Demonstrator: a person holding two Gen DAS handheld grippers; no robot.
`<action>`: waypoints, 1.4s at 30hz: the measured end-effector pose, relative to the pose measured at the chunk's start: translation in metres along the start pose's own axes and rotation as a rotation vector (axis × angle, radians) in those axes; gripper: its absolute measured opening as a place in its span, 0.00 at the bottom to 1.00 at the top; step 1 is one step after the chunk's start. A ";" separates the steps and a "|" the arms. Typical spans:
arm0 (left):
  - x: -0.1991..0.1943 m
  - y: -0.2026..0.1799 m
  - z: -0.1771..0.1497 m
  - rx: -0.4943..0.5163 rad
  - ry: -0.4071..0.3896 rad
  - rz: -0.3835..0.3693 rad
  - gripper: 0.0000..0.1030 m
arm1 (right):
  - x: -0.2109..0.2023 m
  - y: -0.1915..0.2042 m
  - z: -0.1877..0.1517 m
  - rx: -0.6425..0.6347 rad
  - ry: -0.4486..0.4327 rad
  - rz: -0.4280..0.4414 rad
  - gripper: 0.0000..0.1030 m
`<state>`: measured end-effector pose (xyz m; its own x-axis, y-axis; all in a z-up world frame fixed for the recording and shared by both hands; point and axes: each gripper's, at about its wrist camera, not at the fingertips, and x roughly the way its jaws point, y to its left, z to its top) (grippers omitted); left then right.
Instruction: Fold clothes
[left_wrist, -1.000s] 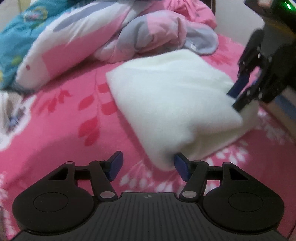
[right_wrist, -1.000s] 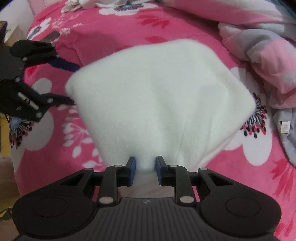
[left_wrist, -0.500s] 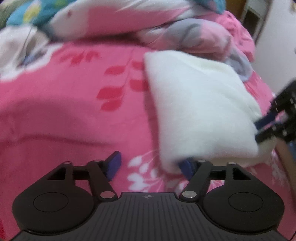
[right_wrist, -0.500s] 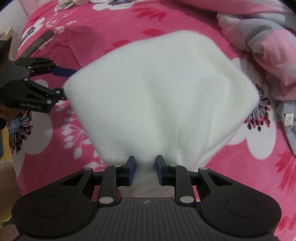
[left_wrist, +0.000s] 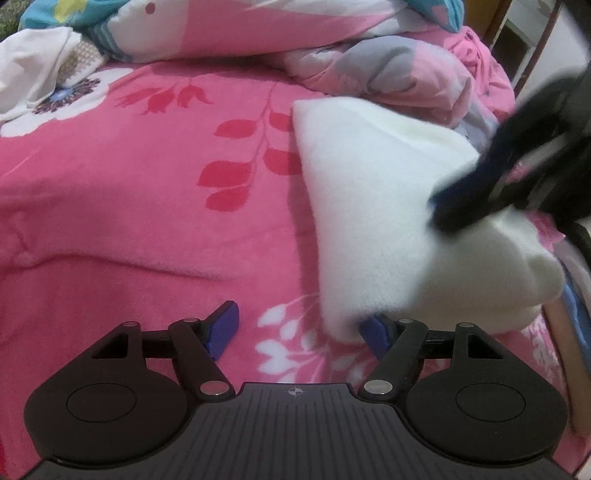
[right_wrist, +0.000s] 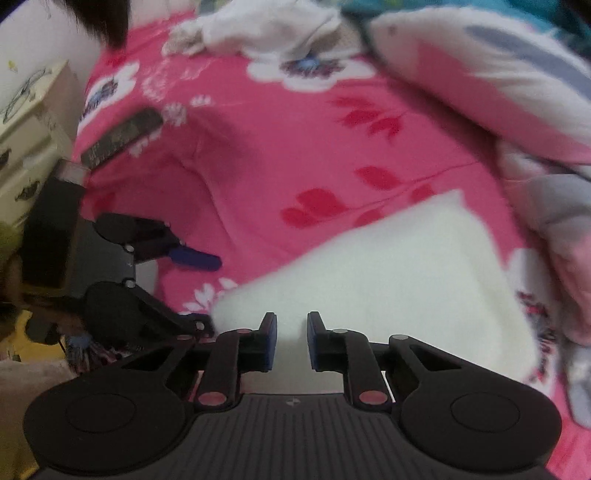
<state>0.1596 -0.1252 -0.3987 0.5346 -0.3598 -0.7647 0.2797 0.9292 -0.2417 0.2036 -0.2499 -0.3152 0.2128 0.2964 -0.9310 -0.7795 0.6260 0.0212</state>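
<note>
on the pink bedspread (left_wrist: 147, 206), left claw (left_wrist: 299, 328) gapes wide, touching white garment (left_wrist: 369, 206).

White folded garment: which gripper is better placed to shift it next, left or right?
Right, probably. The right gripper has the white folded garment running between its jaws, which stand close on it. The left gripper is wide open, with only one jaw touching the garment's corner.

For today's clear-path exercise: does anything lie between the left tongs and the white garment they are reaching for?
Nothing visible does. The open left tongs sit at the white garment's near corner, one pad tucked against it. The right tongs grip its other edge, off to the side.
</note>
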 end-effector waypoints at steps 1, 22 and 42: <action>0.003 0.001 -0.002 0.008 0.011 0.010 0.67 | 0.017 0.001 -0.002 0.003 0.026 0.000 0.16; -0.027 0.010 0.038 -0.082 -0.063 -0.066 0.64 | 0.026 -0.012 -0.014 0.159 0.004 0.011 0.17; -0.017 0.011 0.022 -0.026 -0.079 -0.017 0.73 | 0.035 -0.089 0.031 0.190 0.010 -0.259 0.17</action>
<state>0.1705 -0.1105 -0.3751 0.5913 -0.3803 -0.7111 0.2692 0.9243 -0.2705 0.2984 -0.2728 -0.3386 0.3836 0.1032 -0.9177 -0.5756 0.8038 -0.1502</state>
